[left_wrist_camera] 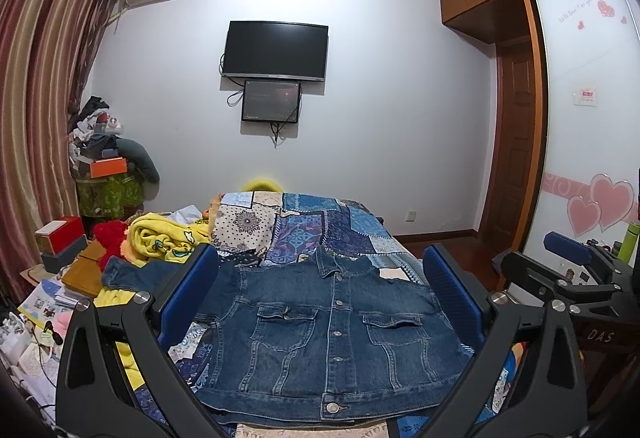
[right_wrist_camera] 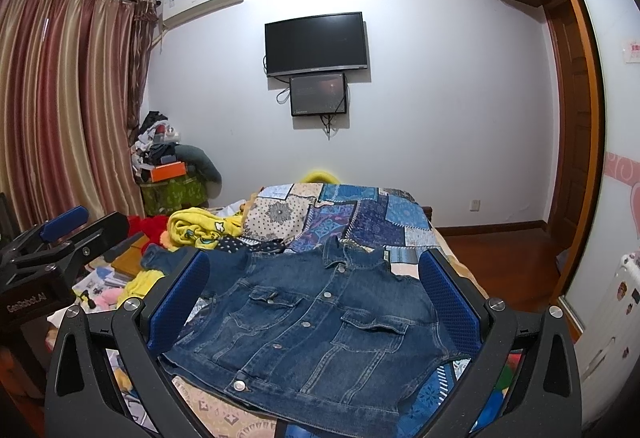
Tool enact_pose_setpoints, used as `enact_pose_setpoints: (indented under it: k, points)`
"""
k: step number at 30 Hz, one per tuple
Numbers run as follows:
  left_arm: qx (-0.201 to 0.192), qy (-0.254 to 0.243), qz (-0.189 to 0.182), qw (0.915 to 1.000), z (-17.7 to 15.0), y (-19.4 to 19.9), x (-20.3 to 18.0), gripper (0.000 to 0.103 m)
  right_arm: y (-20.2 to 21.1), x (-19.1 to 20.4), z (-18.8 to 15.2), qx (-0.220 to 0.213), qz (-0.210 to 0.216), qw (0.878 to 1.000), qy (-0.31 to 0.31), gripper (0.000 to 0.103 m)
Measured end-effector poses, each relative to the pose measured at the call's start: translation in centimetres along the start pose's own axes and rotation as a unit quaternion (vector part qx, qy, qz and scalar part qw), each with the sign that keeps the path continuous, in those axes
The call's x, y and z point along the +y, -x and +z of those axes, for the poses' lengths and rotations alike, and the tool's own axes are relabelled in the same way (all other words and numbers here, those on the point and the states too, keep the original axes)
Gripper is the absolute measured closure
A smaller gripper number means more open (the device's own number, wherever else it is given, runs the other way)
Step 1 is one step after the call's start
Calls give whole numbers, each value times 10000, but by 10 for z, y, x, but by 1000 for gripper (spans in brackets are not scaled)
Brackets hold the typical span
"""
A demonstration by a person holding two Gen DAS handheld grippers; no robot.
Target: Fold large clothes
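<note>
The denim jacket (left_wrist_camera: 320, 322) lies front-up and buttoned on the patchwork bedspread (left_wrist_camera: 320, 222) at the near end of the bed, collar toward the far wall and hem toward the cameras. One sleeve (left_wrist_camera: 132, 270) trails off to the left, toward the yellow blanket (left_wrist_camera: 168, 238); the right sleeve cannot be seen, so it may be tucked under or hidden. By my reading the folding has barely begun — the body is spread flat, nothing is turned over, and the step in hand is lining up for the first fold.

The next move likely calls for pinching the loose left sleeve or a side seam and carrying it across the chest, keeping the stiff denim from dragging the bedspread with it.

The left tongs (left_wrist_camera: 320, 278) hover above the jacket, level and pointing toward the far wall, blue pads spread wide with nothing between them. The right tongs (right_wrist_camera: 314, 282) hang likewise — spread, empty, slightly right of the jacket's middle. Each shows at the edge of the other's view, side by side and apart.
</note>
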State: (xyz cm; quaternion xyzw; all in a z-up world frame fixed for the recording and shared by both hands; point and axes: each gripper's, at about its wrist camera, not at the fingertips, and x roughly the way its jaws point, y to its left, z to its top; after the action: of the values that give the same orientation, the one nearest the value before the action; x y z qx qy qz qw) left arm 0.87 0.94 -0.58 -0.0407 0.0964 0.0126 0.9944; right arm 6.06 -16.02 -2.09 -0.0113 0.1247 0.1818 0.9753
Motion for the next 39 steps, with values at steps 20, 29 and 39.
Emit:
enact_pose_setpoints:
  k: [20, 29, 39]
  points:
    - [742, 301, 246, 9965, -14, -88, 53, 0, -82, -10, -12, 866, -199, 9960, 27, 0]
    - [1574, 654, 839, 9818, -56, -175, 128, 0, -159, -21, -44, 1761, -388, 9836, 3, 0]
    - [2078, 1138, 1608, 9581, -117, -256, 256, 0, -219, -47, -60, 2317, -899, 9686, -1, 0]
